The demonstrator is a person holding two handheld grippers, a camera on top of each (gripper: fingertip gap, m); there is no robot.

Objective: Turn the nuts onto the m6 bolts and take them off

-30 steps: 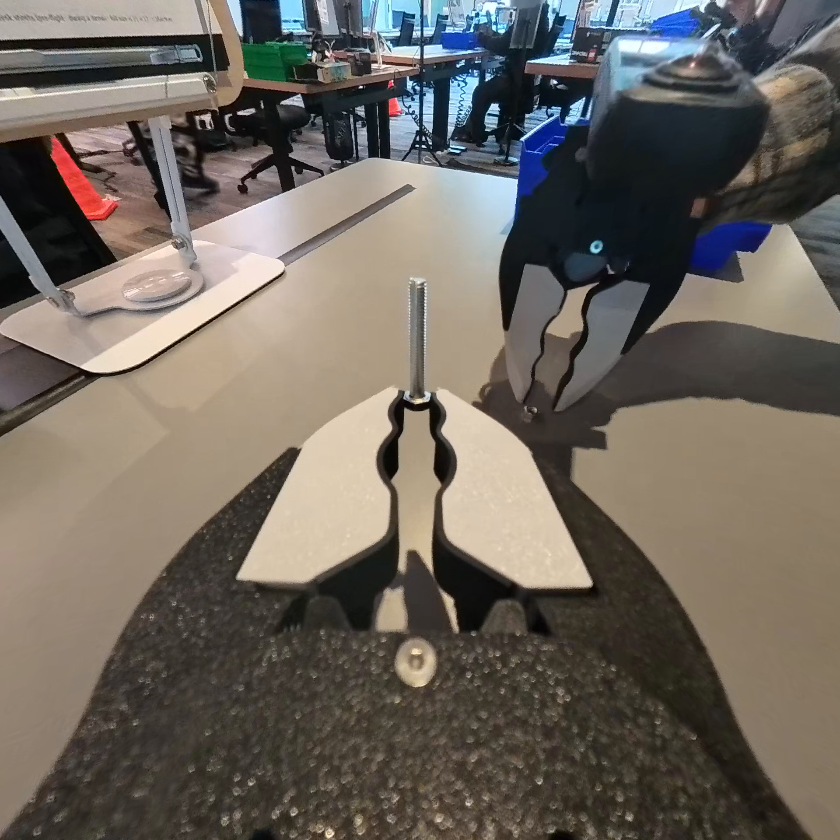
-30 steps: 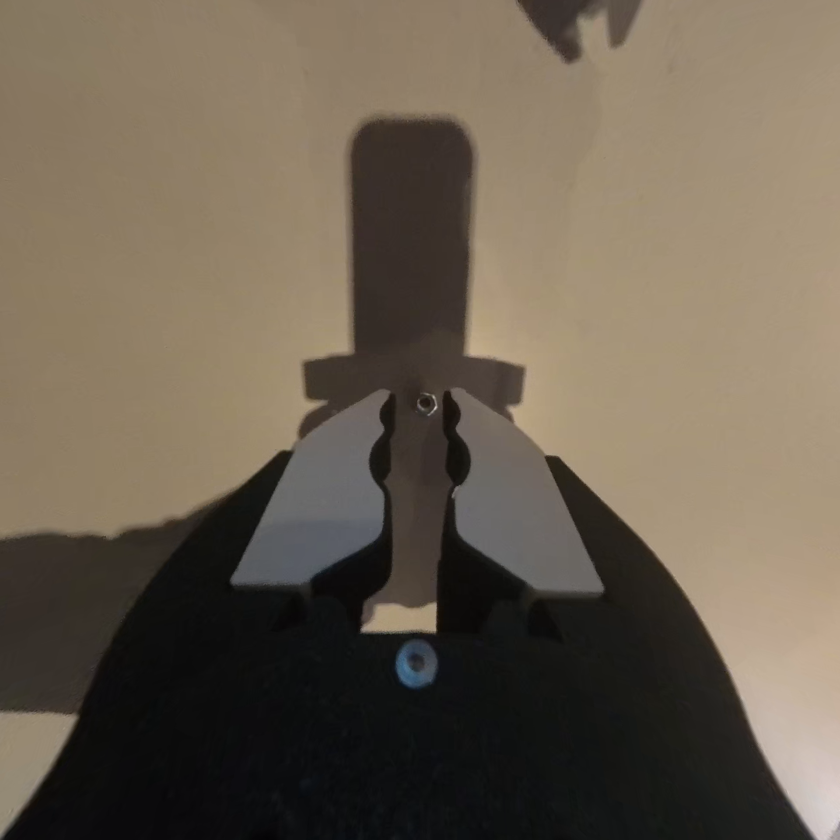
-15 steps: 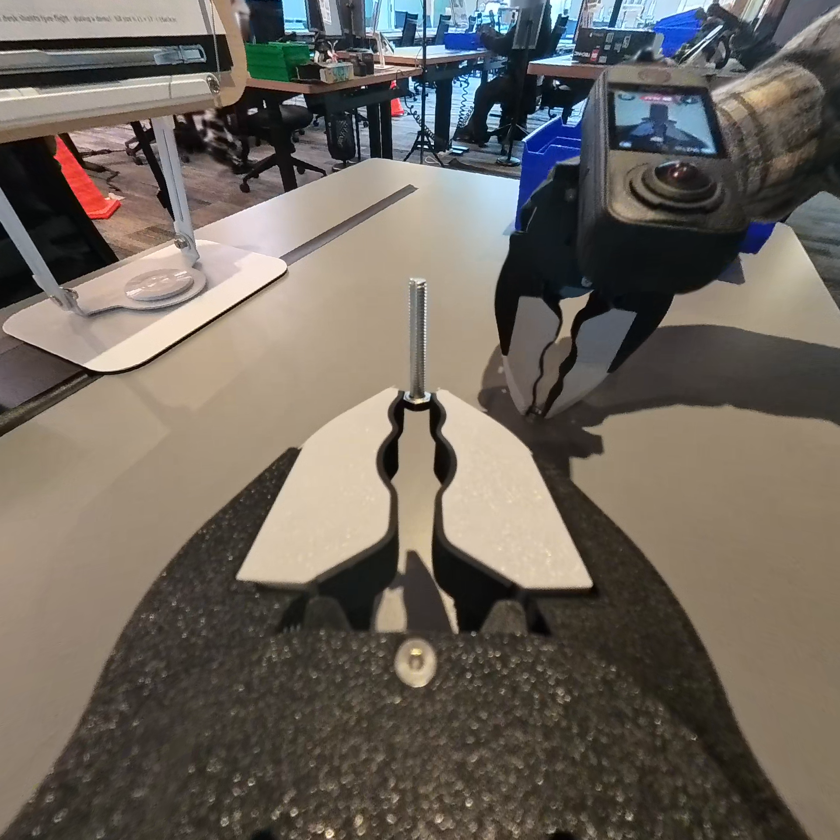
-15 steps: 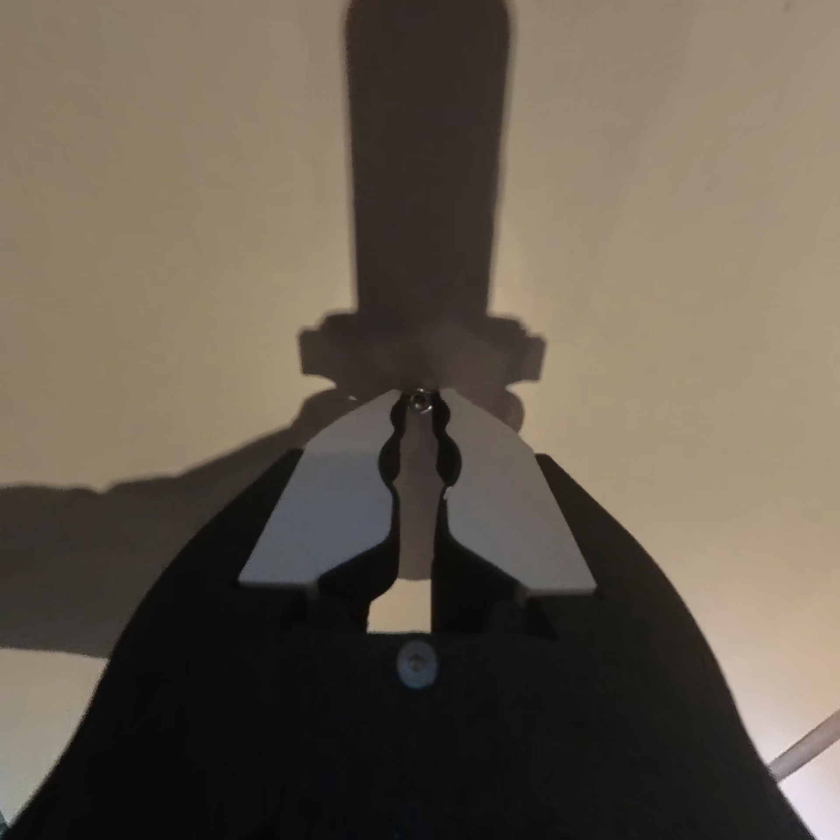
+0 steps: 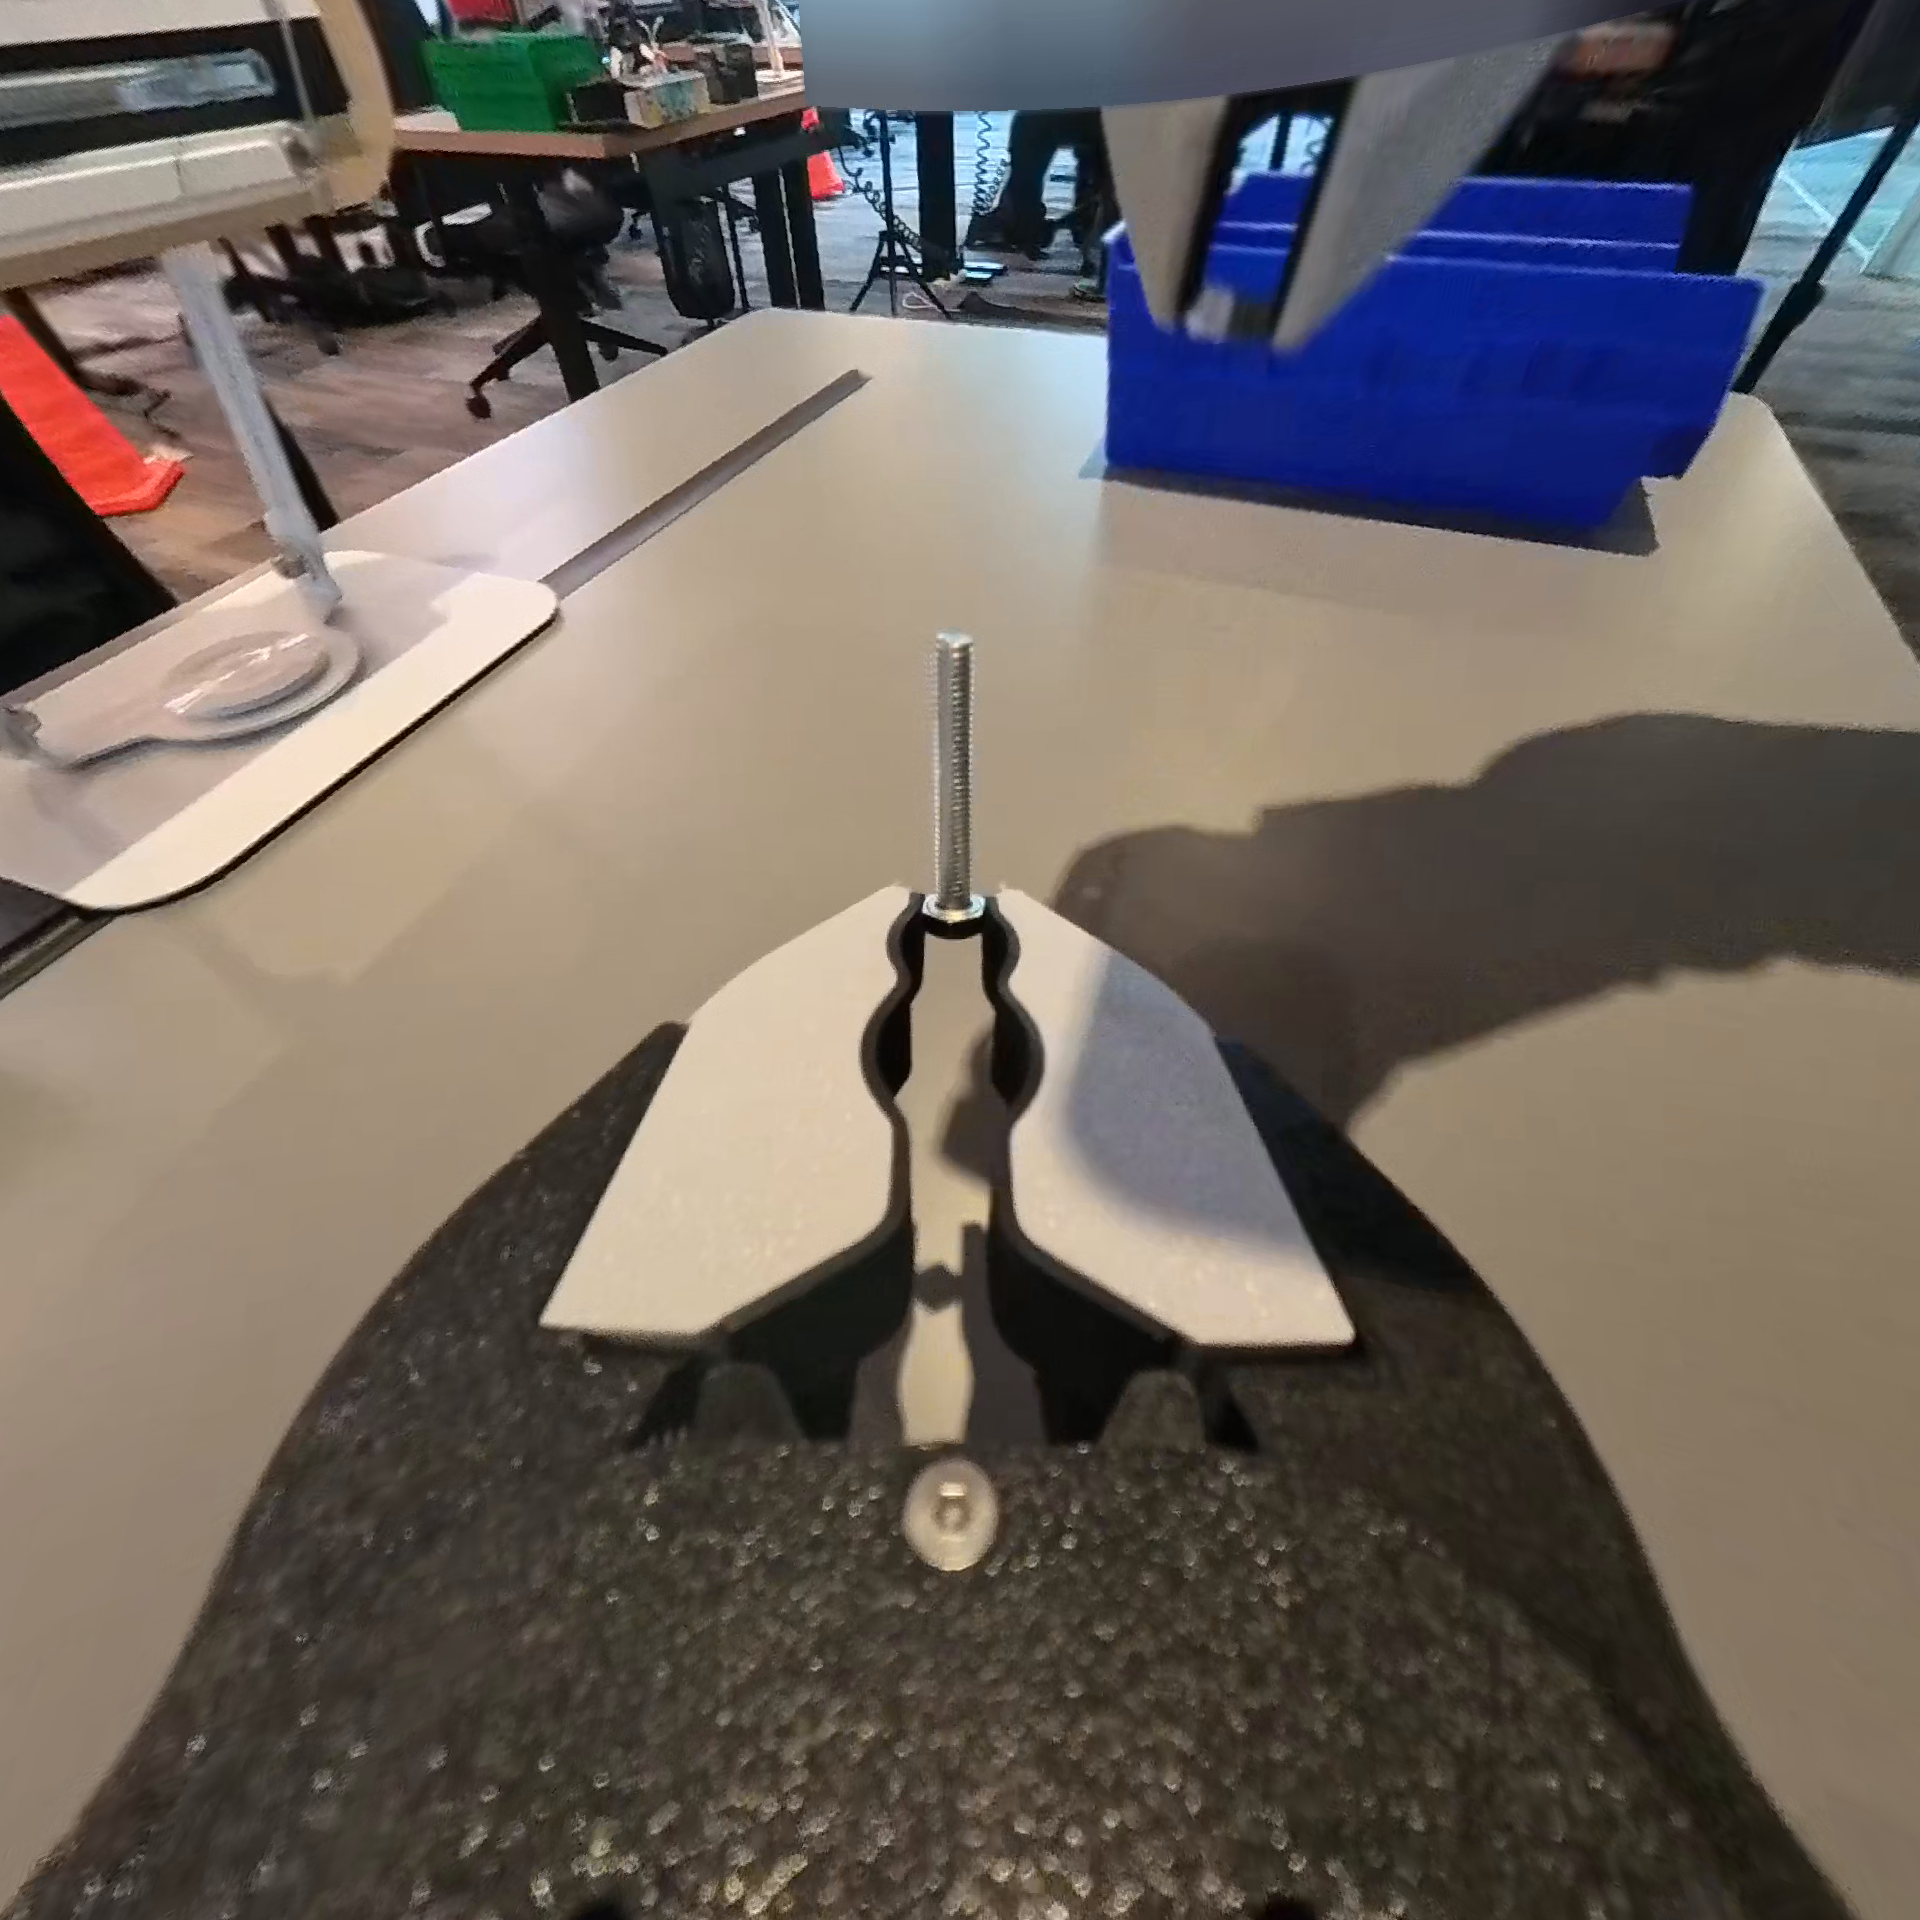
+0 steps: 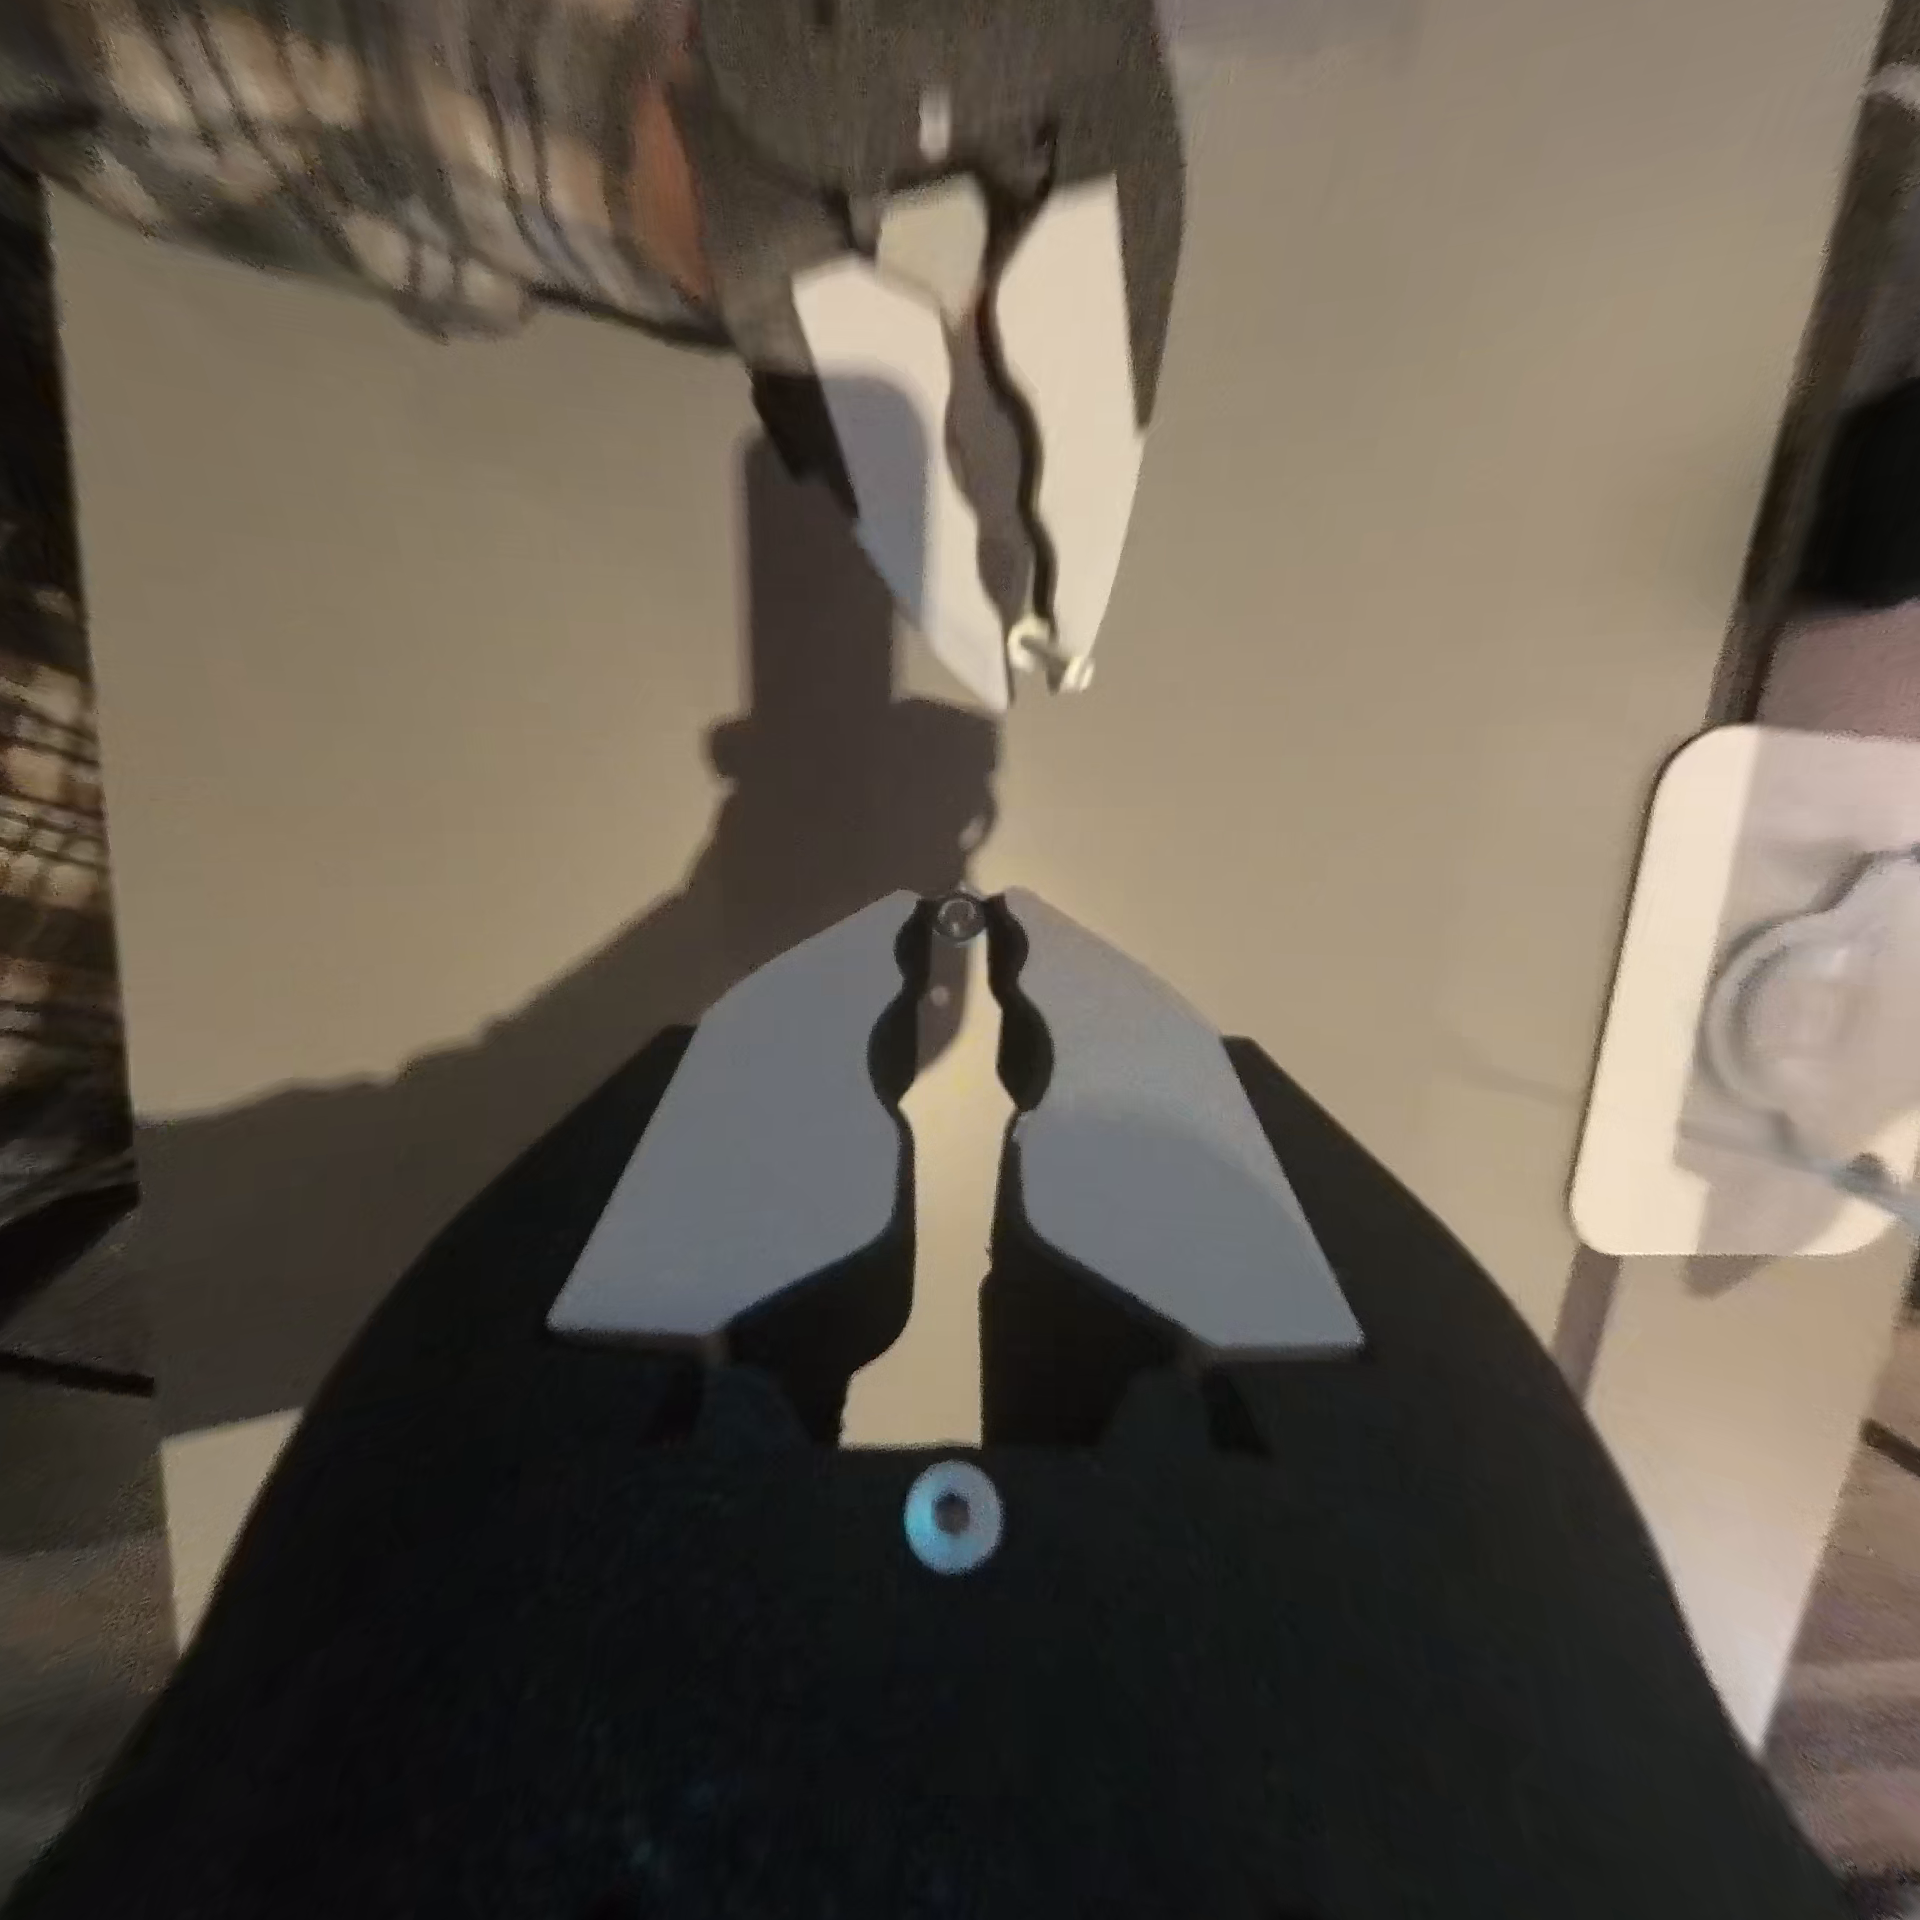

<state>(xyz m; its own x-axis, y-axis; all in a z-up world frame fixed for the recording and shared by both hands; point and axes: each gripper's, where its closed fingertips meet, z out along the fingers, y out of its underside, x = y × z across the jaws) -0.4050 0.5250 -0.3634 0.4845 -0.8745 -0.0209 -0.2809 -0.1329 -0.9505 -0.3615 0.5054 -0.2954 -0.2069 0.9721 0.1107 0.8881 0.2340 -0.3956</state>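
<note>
Right claw (image 6: 958,920), newly raised, nut (image 6: 956,918) pinched at fingertips.

Both wrist cameras seemingly share the table (image 5: 727,665).

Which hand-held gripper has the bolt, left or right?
The left hand-held gripper: its tips clamp the head of the bolt, whose threaded shank stands upright above them. The right hand-held gripper pinches only a small nut, raised off the table.
</note>
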